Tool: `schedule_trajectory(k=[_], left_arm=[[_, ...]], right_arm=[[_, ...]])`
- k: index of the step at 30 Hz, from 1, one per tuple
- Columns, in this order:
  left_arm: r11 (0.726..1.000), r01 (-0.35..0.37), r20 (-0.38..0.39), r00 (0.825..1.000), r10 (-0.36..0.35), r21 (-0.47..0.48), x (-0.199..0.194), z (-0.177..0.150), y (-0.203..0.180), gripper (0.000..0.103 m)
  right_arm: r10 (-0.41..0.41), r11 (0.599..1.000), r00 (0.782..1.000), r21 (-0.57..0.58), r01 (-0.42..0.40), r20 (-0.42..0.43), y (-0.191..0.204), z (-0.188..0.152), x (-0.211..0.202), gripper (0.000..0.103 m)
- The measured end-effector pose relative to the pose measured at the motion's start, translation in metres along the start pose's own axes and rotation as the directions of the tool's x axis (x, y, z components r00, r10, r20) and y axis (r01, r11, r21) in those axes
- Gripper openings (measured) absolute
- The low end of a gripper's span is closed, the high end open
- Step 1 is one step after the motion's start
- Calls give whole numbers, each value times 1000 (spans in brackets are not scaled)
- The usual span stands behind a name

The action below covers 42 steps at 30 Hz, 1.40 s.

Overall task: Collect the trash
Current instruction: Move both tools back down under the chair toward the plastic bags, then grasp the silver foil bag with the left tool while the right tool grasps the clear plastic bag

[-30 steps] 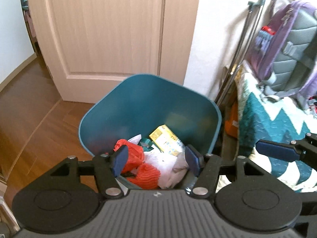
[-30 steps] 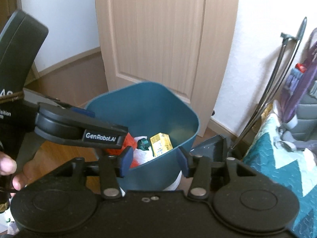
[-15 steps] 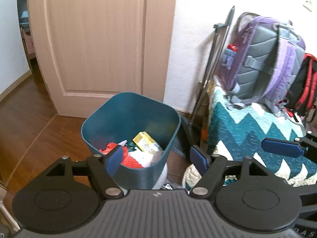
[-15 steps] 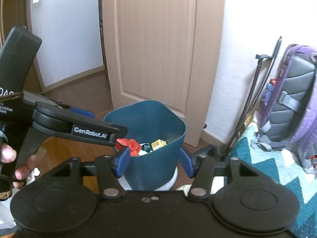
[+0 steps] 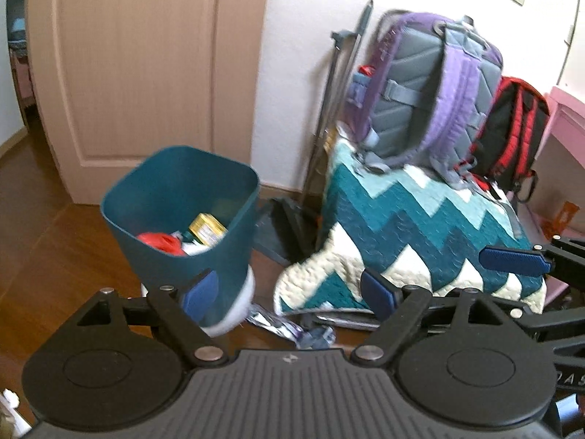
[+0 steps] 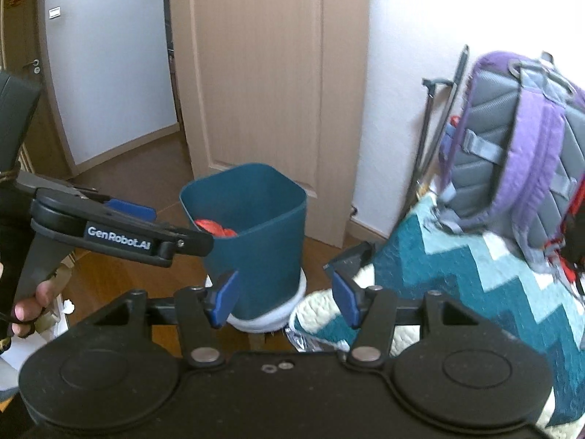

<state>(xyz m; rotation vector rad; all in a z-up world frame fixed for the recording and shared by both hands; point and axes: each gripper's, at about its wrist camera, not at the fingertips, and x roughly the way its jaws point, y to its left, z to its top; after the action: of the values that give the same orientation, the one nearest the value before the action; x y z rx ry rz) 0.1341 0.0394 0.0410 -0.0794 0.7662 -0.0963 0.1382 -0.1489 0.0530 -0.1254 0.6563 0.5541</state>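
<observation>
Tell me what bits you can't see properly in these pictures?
- Bottom of the teal bin: its own wall hides most of the trash in both views; only a red lump and yellow box peek out.
- Shiny wrapper on the floor: left view, blurred and partly behind the left tongs.
- Red backpack: right view, mostly hidden by the purple backpack.
- Right tongs: open, empty.

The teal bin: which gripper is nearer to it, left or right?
Left, it seems. The left gripper is just in front of the teal bin; the right gripper is farther off, by the quilt.
</observation>
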Motion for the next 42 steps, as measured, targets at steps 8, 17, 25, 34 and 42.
schedule_trajectory(k=[8,17,25,34,42], left_arm=[[999,36,-96,995,-38,-21,48,-33,-23,98],[992,-66,-317,948,30,-103,159,-75,-28,98],[984,-137,-449,891,74,-110,256,-106,-17,98],[971,-180,-488,869,83,-155,356,-126,3,98],[941,-244,-525,846,88,-235,435,-145,23,98]], right_arm=[[-11,996,997,87,17,-70,-37,-48,17,56],[37,959,971,281,32,-236,-85,-115,90,56],[75,863,927,489,124,-368,-127,-174,175,56],[110,724,911,660,201,-398,-165,-218,273,56],[158,597,899,765,242,-408,-186,-254,358,56]])
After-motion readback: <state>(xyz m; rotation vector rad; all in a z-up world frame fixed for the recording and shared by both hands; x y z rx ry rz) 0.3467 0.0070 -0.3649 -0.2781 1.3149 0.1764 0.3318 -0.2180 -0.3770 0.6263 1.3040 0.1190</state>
